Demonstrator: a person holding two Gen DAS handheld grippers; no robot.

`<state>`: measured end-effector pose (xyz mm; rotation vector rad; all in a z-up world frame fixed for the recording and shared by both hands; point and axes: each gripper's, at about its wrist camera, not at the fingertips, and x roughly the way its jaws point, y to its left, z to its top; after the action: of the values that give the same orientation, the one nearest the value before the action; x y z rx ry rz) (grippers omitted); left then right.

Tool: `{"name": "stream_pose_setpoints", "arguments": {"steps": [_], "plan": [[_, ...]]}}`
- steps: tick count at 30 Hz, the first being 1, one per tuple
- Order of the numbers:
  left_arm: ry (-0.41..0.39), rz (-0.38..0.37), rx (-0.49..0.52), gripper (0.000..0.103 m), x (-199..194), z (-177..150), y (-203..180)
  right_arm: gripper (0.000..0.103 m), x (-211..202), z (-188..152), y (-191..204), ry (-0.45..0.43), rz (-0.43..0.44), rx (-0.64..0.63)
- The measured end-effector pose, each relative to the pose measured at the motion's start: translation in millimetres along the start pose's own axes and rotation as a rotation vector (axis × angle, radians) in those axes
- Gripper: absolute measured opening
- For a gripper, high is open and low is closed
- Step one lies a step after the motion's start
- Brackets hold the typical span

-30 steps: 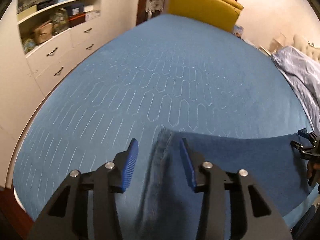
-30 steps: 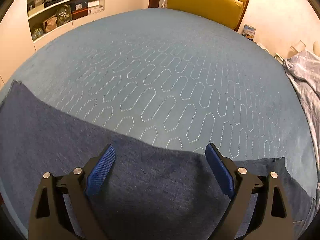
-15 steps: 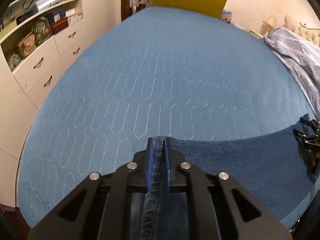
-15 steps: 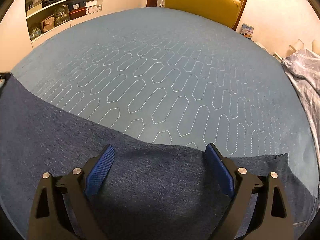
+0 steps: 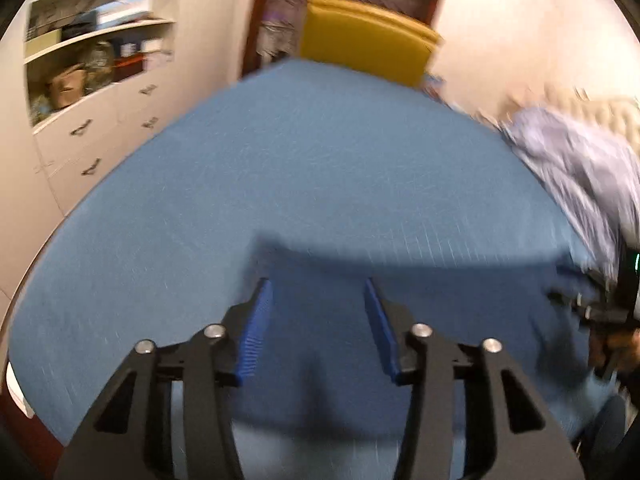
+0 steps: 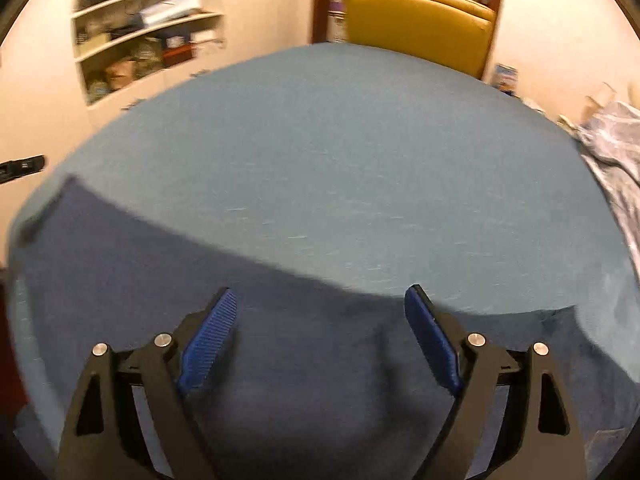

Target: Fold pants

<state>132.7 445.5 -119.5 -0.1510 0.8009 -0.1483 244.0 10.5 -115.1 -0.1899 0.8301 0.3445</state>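
Dark blue denim pants [image 5: 420, 320] lie flat along the near edge of the blue quilted bed [image 5: 320, 168]. My left gripper [image 5: 318, 320] is open and empty, raised over the pants' left end. In the right wrist view the pants [image 6: 160, 280] stretch across the near part of the bed [image 6: 340, 152]. My right gripper [image 6: 320, 332] is open wide and empty above them. The right gripper also shows at the right edge of the left wrist view [image 5: 592, 312]. Both views are blurred by motion.
A yellow chair [image 5: 364, 40] stands past the far end of the bed. White shelves and drawers [image 5: 92, 92] line the left wall. A pale striped cloth [image 5: 576, 168] lies at the bed's right side.
My left gripper was shut on the pants' edge half a second ago; it has let go, opened and lifted. My right gripper stayed open and has risen a little.
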Motion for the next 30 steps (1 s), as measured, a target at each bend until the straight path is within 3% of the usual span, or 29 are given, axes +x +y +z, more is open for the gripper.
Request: {"name": "stream_pose_setpoints", "arguments": {"steps": [1, 2, 3, 4, 5, 6, 8, 9, 10, 12, 17, 20, 25, 30], "plan": [[0.046, 0.034, 0.051, 0.033, 5.6, -17.7, -5.5, 0.084, -4.8, -3.3, 11.4, -0.002, 0.031, -0.013], [0.076, 0.064, 0.084, 0.032, 9.7, -26.8, -6.1, 0.084, -10.1, -8.9, 24.8, 0.001, 0.059, -0.022], [0.106, 0.15, 0.124, 0.031, 15.8, -38.3, -1.1, 0.084, -14.5, -15.7, 36.5, 0.011, 0.08, -0.024], [0.096, 0.184, 0.121, 0.006, 16.7, -42.6, 4.8, 0.084, -17.3, -20.7, 43.3, 0.02, 0.095, -0.023], [0.066, 0.19, 0.064, 0.002, 10.4, -40.8, 18.3, 0.087, -20.1, -28.4, 53.0, 0.033, 0.118, -0.023], [0.028, 0.172, -0.044, 0.002, -1.2, -36.7, 32.5, 0.088, -21.4, -33.3, 59.8, 0.043, 0.131, -0.032], [-0.066, 0.322, -0.169, 0.014, -26.3, -34.4, 48.0, 0.088, -17.5, -47.1, 79.5, 0.079, 0.121, -0.074], [-0.074, 0.294, -0.216, 0.023, -31.5, -36.5, 50.5, 0.088, -14.2, -50.8, 83.3, 0.097, 0.107, -0.082], [-0.059, 0.187, -0.326, 0.029, -34.4, -42.4, 59.4, 0.089, -11.0, -53.5, 85.0, 0.114, 0.1, -0.078], [-0.043, 0.028, -0.469, 0.031, -34.3, -58.3, 62.1, 0.089, -3.9, -59.5, 86.5, 0.146, 0.103, -0.064], [0.016, -0.189, -0.648, 0.035, -15.1, -85.9, 49.4, 0.092, -3.4, -63.8, 93.1, 0.132, 0.083, -0.073], [0.02, -0.22, -0.736, 0.049, 3.2, -91.0, 46.9, 0.092, -3.2, -63.3, 93.5, 0.136, 0.077, -0.067], [-0.008, -0.229, -0.832, 0.049, 16.5, -87.0, 59.7, 0.092, -0.9, -62.4, 93.2, 0.142, 0.07, -0.059], [-0.014, -0.211, -0.849, 0.049, 30.3, -69.4, 66.7, 0.093, 1.1, -61.1, 93.4, 0.147, 0.065, -0.051]]}}
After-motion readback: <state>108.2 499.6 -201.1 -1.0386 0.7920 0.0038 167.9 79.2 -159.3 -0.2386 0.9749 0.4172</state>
